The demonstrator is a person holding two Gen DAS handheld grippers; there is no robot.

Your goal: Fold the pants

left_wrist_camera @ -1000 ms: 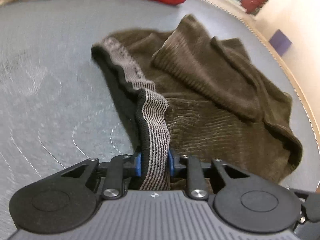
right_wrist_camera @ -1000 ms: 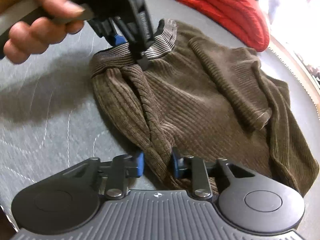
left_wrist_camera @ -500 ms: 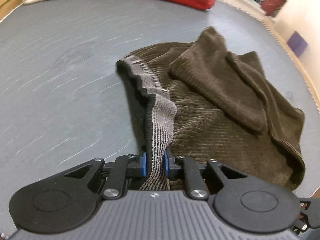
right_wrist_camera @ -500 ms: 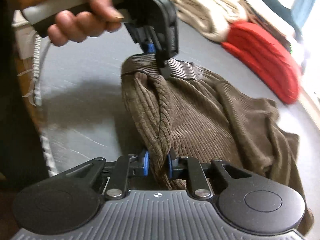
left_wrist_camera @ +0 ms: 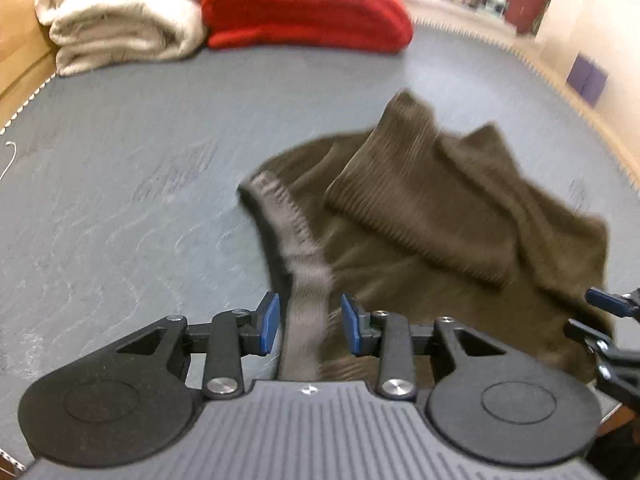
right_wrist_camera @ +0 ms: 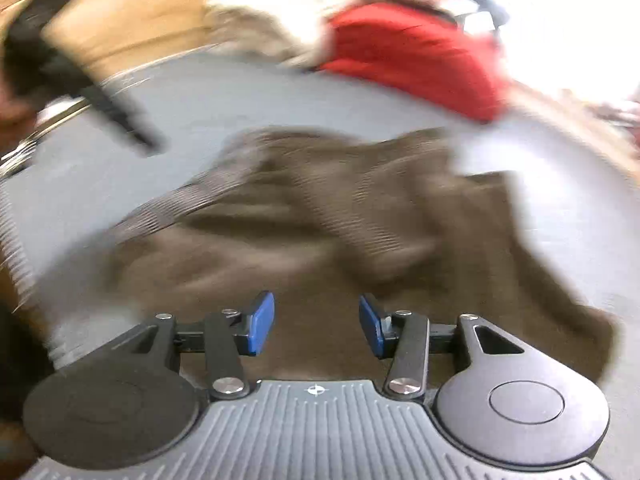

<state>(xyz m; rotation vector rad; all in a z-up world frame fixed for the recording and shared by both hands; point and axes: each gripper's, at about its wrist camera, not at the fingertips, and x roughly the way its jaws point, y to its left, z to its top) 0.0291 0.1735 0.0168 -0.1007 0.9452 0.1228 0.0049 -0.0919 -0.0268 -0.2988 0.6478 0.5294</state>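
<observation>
Brown corduroy pants (left_wrist_camera: pixel 432 216) lie crumpled on the grey mat (left_wrist_camera: pixel 120 184), with a grey striped waistband (left_wrist_camera: pixel 300 256) along their left edge. My left gripper (left_wrist_camera: pixel 308 322) is open, its blue pads on either side of the waistband without pinching it. My right gripper (right_wrist_camera: pixel 316 326) is open just above the pants (right_wrist_camera: pixel 320 216), holding nothing; this view is motion-blurred. The right gripper's blue tip also shows at the right edge of the left wrist view (left_wrist_camera: pixel 604 300).
A folded cream blanket (left_wrist_camera: pixel 120 16) and a folded red garment (left_wrist_camera: pixel 304 4) sit at the far edge of the mat. The mat's stitched border (left_wrist_camera: pixel 560 92) curves along the right. The left gripper appears blurred at upper left in the right wrist view (right_wrist_camera: pixel 100 96).
Both grippers have opened and let go of the pants: the left released the waistband, the right released the corduroy fold. Both have pulled back, and the pants now lie on the mat.
</observation>
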